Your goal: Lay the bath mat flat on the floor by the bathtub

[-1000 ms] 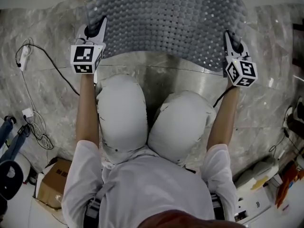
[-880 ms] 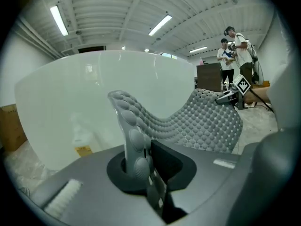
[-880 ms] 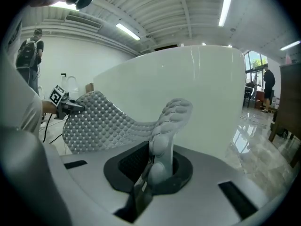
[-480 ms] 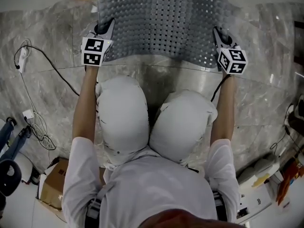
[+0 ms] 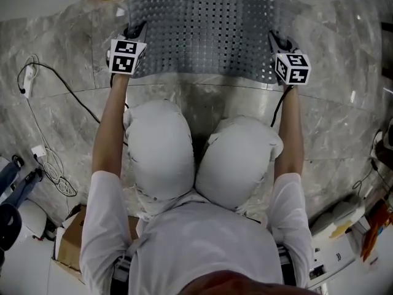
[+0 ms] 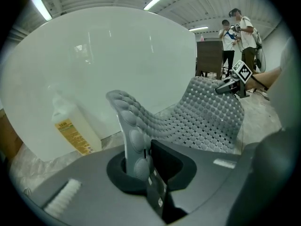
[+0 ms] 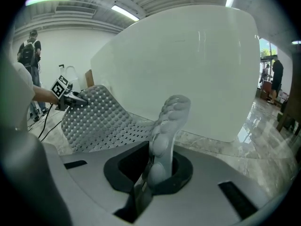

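The grey perforated bath mat (image 5: 202, 32) stretches between my two grippers on the marble floor, just in front of the white bathtub (image 6: 103, 65). My left gripper (image 5: 136, 31) is shut on the mat's near left corner, and in the left gripper view that bumpy edge (image 6: 134, 145) stands pinched between the jaws. My right gripper (image 5: 274, 40) is shut on the near right corner, which rises from its jaws (image 7: 165, 126) in the right gripper view. The mat (image 7: 99, 121) sags towards the floor between the two grips. The bathtub (image 7: 188, 65) wall is close behind it.
A white bottle with a yellow label (image 6: 73, 131) stands by the tub at the mat's left end. Cables and a plug strip (image 5: 34, 97) lie on the floor at the left. A cardboard box (image 5: 70, 241) sits behind me. People stand far off (image 6: 235, 32).
Both grippers have carried the mat forward, away from my knees and towards the tub. The mat has come down lower and lies flatter than before.
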Motion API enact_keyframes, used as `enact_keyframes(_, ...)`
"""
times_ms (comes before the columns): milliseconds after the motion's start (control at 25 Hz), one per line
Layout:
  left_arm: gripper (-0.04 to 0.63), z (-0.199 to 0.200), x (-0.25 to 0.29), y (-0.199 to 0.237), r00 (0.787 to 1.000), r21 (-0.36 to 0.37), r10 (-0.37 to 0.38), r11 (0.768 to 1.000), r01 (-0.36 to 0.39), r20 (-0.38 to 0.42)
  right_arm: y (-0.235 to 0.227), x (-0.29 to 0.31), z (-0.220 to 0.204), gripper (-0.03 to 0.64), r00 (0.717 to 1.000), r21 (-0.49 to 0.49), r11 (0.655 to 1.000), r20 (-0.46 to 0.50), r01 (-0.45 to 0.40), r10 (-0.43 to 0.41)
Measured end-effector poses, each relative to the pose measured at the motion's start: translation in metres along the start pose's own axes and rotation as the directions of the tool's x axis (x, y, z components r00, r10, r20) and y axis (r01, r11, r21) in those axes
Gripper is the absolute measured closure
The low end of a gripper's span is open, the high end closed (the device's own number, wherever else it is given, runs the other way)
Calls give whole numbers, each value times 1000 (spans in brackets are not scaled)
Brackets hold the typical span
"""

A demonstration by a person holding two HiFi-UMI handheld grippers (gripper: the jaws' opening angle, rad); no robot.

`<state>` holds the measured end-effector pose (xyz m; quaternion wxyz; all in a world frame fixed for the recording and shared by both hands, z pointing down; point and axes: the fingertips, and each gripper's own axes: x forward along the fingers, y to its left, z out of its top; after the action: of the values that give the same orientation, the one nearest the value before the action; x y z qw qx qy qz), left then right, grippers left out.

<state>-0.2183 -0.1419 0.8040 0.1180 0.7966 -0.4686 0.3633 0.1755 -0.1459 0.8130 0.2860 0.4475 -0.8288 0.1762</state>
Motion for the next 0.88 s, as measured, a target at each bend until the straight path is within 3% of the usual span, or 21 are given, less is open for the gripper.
enact_keyframes(600,571,-41,43,14,991,-5,16,1000,-17,-131,-23,46,-44,592,980,-13,997,-183,82,-83)
enact_keyframes(880,566,-63,62,19,978,59,55,997,-44,-203,-38,55,-70,589,962,-28,987,-223,158,-160)
